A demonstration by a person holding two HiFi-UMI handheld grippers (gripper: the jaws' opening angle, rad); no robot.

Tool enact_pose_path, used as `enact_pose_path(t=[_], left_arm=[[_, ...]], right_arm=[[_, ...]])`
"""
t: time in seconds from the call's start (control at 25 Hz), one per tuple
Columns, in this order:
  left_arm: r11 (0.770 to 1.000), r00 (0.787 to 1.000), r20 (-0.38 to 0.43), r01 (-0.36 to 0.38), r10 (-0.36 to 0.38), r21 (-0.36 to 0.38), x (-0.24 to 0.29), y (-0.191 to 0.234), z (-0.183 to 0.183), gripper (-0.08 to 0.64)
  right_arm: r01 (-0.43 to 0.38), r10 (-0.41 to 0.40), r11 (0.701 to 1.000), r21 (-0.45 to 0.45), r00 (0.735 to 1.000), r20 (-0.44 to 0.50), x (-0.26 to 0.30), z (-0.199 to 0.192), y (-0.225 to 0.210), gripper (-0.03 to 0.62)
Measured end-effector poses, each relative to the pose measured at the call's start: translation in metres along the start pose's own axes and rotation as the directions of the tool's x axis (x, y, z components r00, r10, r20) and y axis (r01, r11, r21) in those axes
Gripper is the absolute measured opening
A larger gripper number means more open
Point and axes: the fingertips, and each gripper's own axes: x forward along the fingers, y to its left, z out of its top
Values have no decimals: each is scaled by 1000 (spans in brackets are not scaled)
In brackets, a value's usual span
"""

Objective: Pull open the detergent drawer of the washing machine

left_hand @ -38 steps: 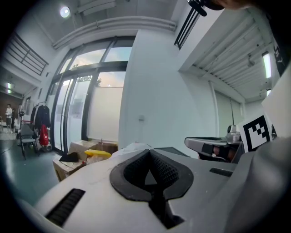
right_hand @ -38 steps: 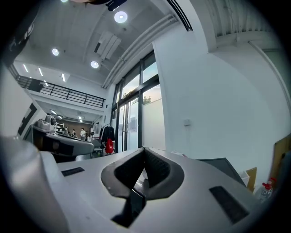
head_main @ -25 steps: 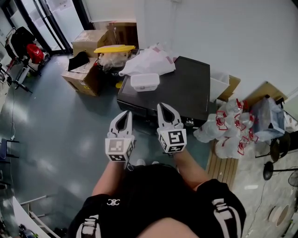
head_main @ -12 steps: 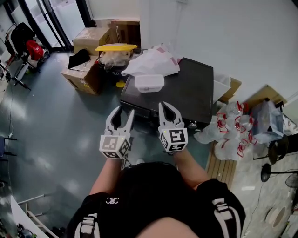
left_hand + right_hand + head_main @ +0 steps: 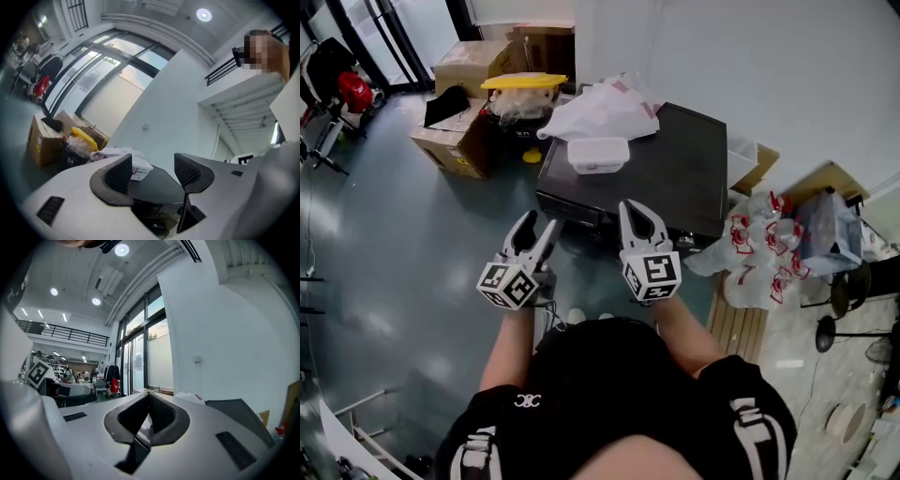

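Note:
The black washing machine (image 5: 675, 169) stands against the white wall, seen from above; its front face (image 5: 572, 217) is mostly hidden and I cannot make out the detergent drawer. My left gripper (image 5: 536, 225) hovers in front of the machine's front left corner, rolled to one side. Its jaws have just been opening and stand wide apart with nothing between them. In the left gripper view, the left gripper (image 5: 153, 165) frames the machine's dark top (image 5: 154, 185). My right gripper (image 5: 634, 208) is shut and empty, its tips near the machine's front edge. In its own view the right gripper (image 5: 149, 398) shows pads together.
A white plastic box (image 5: 598, 154) and white bags (image 5: 600, 114) lie on the machine's top. Cardboard boxes (image 5: 455, 141) and a yellow lid (image 5: 523, 82) stand to the left. Several clear water jugs (image 5: 759, 253) sit on a wooden pallet (image 5: 750, 319) at the right.
The left gripper's jaws went from shut to wide open. It moved left and slightly down and rolled outward. The right gripper stayed shut and drifted only slightly.

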Motion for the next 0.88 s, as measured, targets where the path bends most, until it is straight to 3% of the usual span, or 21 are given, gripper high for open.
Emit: enact_pose_path(t=[0.12, 0.32, 0.44, 0.6, 0.88], left_arm=[[989, 999, 14, 40, -39, -140, -3, 17, -12, 279], [940, 999, -1, 37, -40, -340, -8, 49, -48, 279], [888, 1000, -22, -4, -7, -460, -10, 72, -74, 279], [782, 1000, -27, -16, -1, -623, -14, 98, -115, 288], [695, 995, 18, 83, -100, -714, 6, 119, -156, 290]], right_arm=[[9, -9, 1000, -4, 1000, -16, 1, -6, -1, 3], [22, -22, 1000, -7, 998, -64, -1, -22, 0, 3], [30, -31, 1000, -8, 995, -90, -2, -29, -2, 3], [54, -55, 999, -7, 990, -133, -6, -44, -4, 3], [81, -88, 996, -48, 980, -177, -4, -60, -8, 3]])
